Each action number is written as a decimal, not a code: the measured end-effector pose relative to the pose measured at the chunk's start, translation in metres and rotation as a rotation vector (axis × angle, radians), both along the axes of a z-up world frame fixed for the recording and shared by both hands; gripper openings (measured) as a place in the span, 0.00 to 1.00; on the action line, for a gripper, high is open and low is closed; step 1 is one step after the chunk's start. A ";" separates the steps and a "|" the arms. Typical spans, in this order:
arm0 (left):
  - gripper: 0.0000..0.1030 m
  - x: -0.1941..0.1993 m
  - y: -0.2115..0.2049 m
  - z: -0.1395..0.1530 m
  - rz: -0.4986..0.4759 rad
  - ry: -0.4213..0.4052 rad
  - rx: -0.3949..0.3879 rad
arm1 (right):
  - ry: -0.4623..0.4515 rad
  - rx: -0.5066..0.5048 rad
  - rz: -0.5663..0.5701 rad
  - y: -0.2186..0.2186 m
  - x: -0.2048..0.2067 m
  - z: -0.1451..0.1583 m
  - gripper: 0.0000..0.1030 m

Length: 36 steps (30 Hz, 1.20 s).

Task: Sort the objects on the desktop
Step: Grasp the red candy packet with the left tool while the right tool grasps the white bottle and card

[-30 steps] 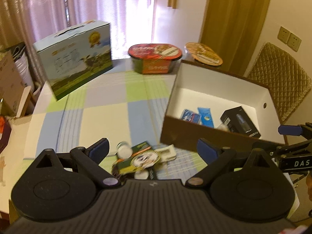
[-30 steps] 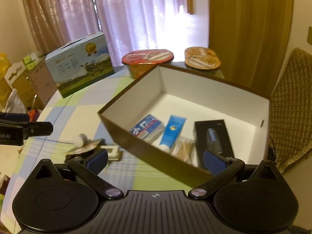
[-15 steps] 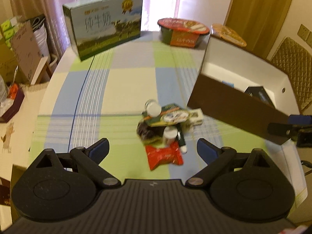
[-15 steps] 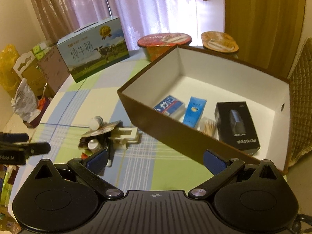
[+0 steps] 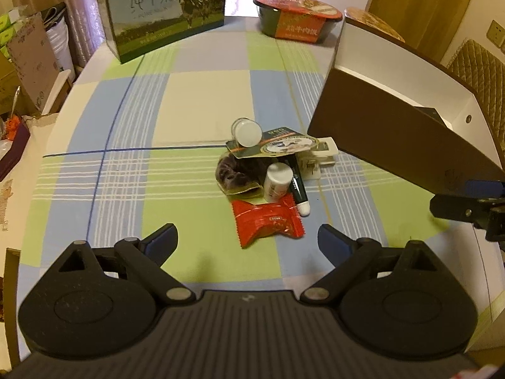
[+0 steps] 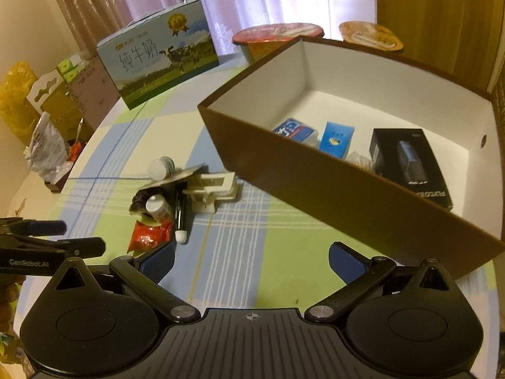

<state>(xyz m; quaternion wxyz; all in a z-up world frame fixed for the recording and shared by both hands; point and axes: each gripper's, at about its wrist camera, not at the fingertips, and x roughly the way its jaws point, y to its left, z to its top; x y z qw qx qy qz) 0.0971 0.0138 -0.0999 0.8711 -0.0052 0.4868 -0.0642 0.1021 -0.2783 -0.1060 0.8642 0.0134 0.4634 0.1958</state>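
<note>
Left tongs [image 5: 247, 240] released, empty, above bench [image 5: 202, 101]. Right tongs [image 6: 251, 260] likewise released. Item pile centre bench: red packet [image 5: 268, 221] at 6 o'clock, white bottle [image 5: 277, 181] above it. Brown box [image 6: 363, 186] at 3 o'clock of pile.

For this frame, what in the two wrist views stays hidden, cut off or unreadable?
- Box contents: in the left wrist view the brown box near wall hides them; in the right wrist view it covers their lower parts.
- Dark purple item: partly under the round-label card, type unclear.
- White bottle label: too small to read.
- Right gripper: cut off by the left view's edge.
- Second noodle bowl: box rim hides its body.
</note>
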 end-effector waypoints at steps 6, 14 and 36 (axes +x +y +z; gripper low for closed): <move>0.88 0.008 -0.008 -0.018 -0.019 0.018 -0.004 | 0.021 -0.006 -0.006 0.000 0.005 -0.009 0.98; 0.81 0.020 -0.014 -0.042 -0.031 0.053 0.013 | 0.054 -0.008 -0.030 -0.005 0.014 -0.024 0.98; 0.34 0.039 0.007 -0.071 -0.013 0.057 0.005 | 0.110 -0.007 -0.009 0.003 0.025 -0.041 0.98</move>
